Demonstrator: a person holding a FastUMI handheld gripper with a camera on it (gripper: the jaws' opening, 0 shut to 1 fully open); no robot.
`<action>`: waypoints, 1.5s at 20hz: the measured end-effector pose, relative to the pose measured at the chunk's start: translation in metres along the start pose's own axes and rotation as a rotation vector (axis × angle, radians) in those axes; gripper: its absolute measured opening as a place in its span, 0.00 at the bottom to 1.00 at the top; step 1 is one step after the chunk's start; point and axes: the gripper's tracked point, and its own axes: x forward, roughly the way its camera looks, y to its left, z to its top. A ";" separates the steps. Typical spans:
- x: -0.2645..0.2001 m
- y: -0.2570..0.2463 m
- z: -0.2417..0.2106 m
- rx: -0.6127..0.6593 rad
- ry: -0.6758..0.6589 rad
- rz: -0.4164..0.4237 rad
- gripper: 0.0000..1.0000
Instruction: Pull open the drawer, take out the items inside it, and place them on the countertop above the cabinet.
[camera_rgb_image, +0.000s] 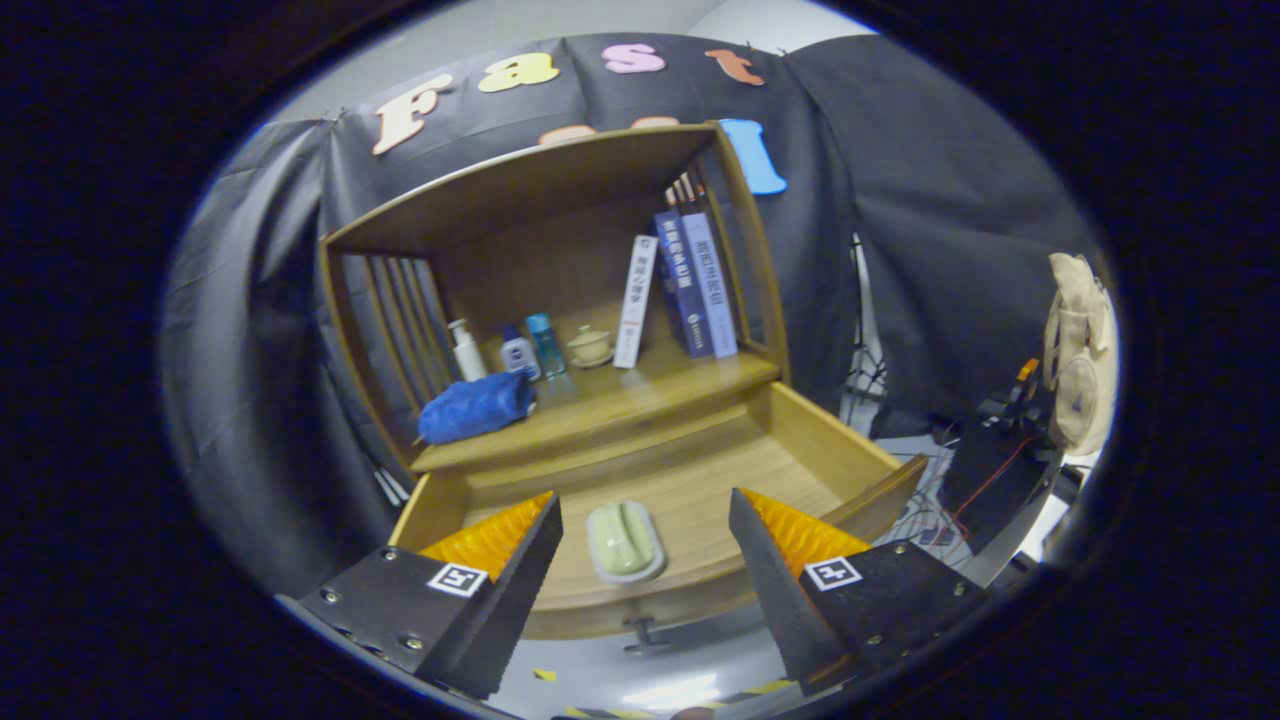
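Drawer (700, 480) stands pulled out below the countertop (600, 400), and there it is: a pale green soap bar on a white dish (625, 540), lying near the drawer's front wall. The gripper (645, 545) hangs above it, fingers spread wide with nothing held, the dish showing right between them. The pick looks like the step in hand, and it wants care: come straight down, centre the dish, and close on its long sides so the soap doesn't slide off. Keep the tips clear of the drawer front. Up on the countertop a blue cloth (475, 407) lies at the left, with bottles (505, 350) and books (690, 285) behind, so the open wood near the front edge seems the spot.
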 end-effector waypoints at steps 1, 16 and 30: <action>0.009 -0.003 -0.003 -0.014 0.018 -0.018 0.99; 0.108 0.061 -0.074 -0.194 0.399 0.017 0.99; 0.132 0.061 -0.141 -0.168 0.647 -0.027 0.56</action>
